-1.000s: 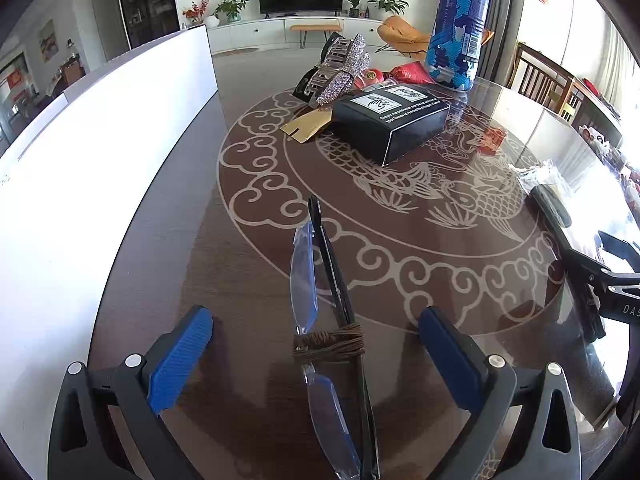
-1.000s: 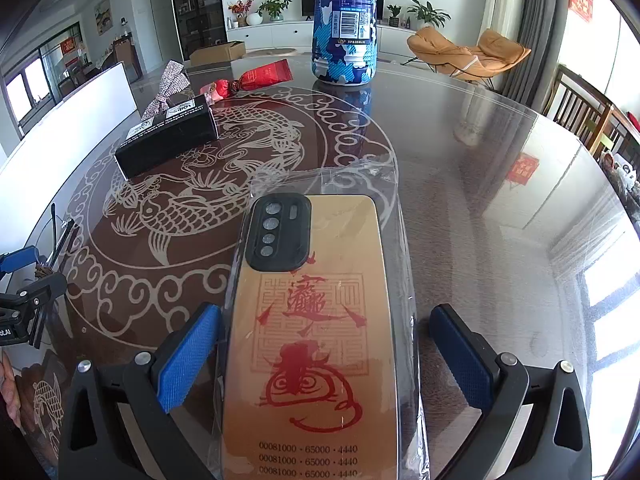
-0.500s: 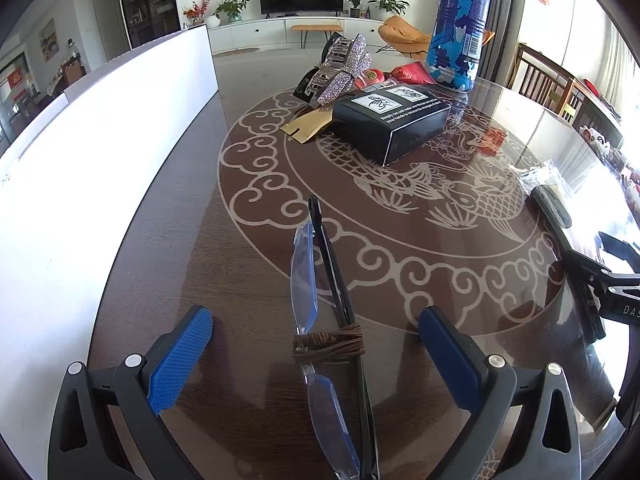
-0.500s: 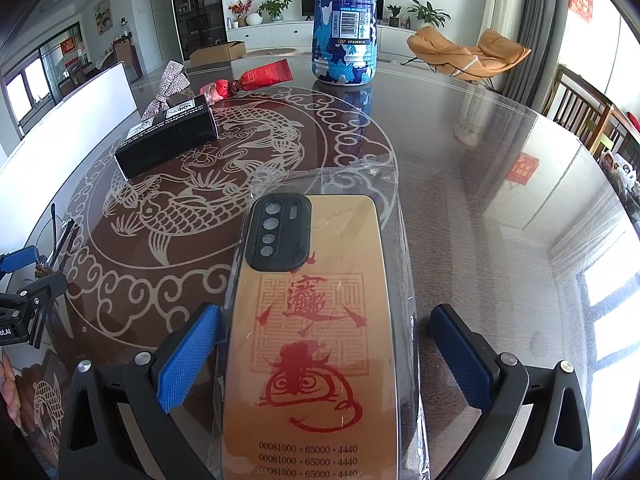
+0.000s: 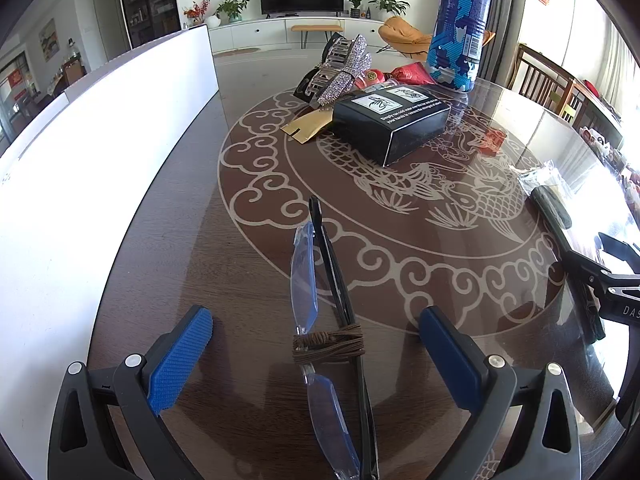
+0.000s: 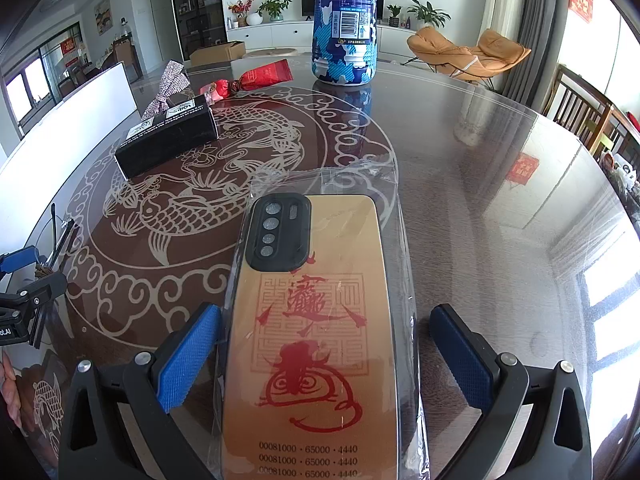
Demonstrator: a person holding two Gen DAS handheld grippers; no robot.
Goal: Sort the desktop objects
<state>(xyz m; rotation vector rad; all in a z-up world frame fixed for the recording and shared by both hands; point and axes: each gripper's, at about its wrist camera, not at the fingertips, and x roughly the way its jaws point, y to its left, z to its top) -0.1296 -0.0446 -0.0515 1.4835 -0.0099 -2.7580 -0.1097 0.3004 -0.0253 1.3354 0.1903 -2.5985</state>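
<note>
**Both tongs wide open, one over glasses, one over a phone case**

Left wrist view: the left gripper stands wide open and holds nothing. Folded glasses lie on the table between its blue pads, running away from the camera and clear of both pads. A brown cord is wound round the glasses at the middle. Farther off, on the table's dragon pattern, sits a black box. Just behind it lie a gold card, a sparkly hair clip and a red packet. A tall blue camouflage can stands upright behind the box to the right. A white board runs along the table's left edge. At the right edge the right gripper shows only in part, beside the dark end of the phone case in its wrapper.

Right wrist view: the right gripper is also wide open and grips nothing. A gold phone case in a clear bag lies flat between the pads; the left pad is at the bag's edge, and whether it touches I cannot tell; the right pad stands apart from it. The case has red figures and a black camera surround. Beyond it are the box, the clip, the packet and the can, upright at the far side. At the left edge the left gripper shows in part.
</note>
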